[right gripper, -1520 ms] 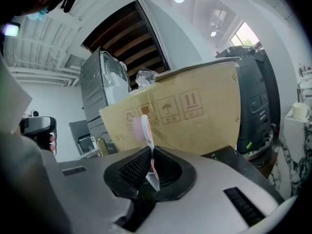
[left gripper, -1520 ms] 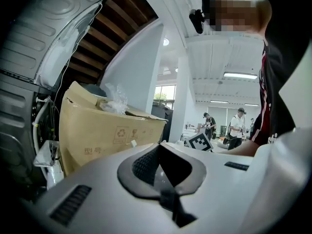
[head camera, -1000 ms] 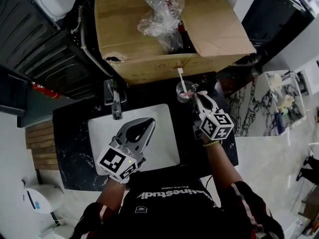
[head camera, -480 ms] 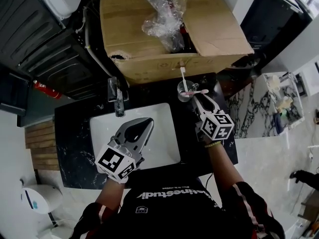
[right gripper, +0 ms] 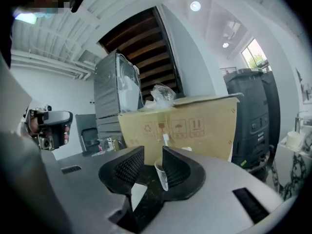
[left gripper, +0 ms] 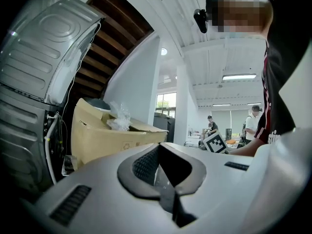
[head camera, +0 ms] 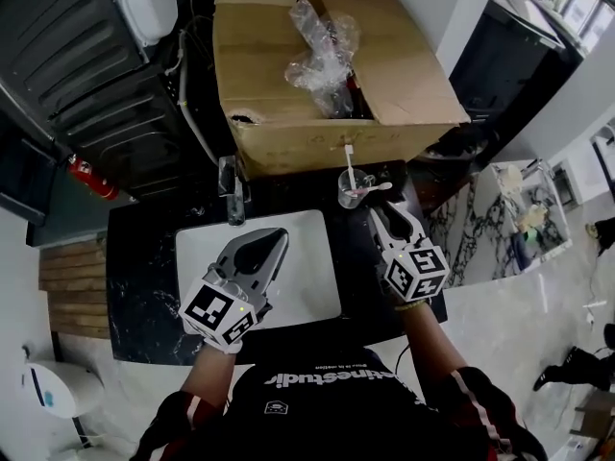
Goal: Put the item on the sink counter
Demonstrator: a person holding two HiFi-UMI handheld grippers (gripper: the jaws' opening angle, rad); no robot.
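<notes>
A clear cup (head camera: 351,194) holding two toothbrushes (head camera: 349,164) stands upright on the black sink counter (head camera: 144,257), behind the basin and against the foot of the cardboard box. My right gripper (head camera: 385,213) sits just in front and to the right of the cup, open, with nothing between its fingers. In the right gripper view the cup (right gripper: 161,172) shows just beyond the jaws, partly hidden by the right finger (right gripper: 178,167). My left gripper (head camera: 274,237) hovers over the white basin (head camera: 312,277), shut and empty.
A chrome faucet (head camera: 231,196) rises at the basin's back left. The large open cardboard box (head camera: 384,75) with crumpled plastic wrap (head camera: 322,41) fills the space behind the counter. A grey appliance (head camera: 86,75) stands at left, and a marble surface (head camera: 500,219) at right.
My right gripper has drawn back a little from the cup, which stays on the counter. The left gripper keeps its place over the basin. The head view has shifted slightly.
</notes>
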